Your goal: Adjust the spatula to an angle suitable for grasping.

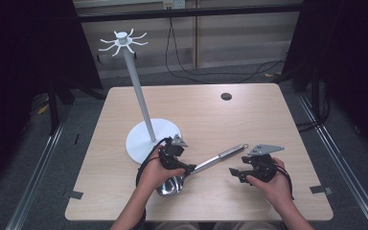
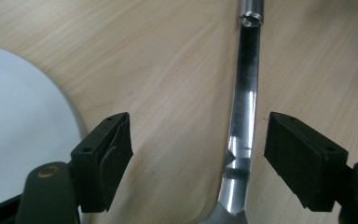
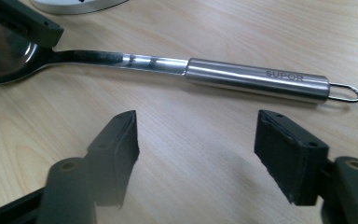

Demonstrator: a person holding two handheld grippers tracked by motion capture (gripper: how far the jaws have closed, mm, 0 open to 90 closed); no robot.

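My left tongs apart, straddling ladle neck for pickup, pads not touching. Right tongs apart, clear of handle. Ladle flat on table; hook stand near, likely hanging spot.

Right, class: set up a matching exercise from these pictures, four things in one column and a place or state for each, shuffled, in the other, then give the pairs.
Things:
1. steel ladle
2. white stand
3. left gripper
4. right gripper

Places or states:
A. jaws open over bare wood, ladle handle beyond them
B. lies flat on the table, bowl nearest the person
C. upright, hooks at its top
D. jaws open either side of the ladle's neck

Pairs: 1-B, 2-C, 3-D, 4-A
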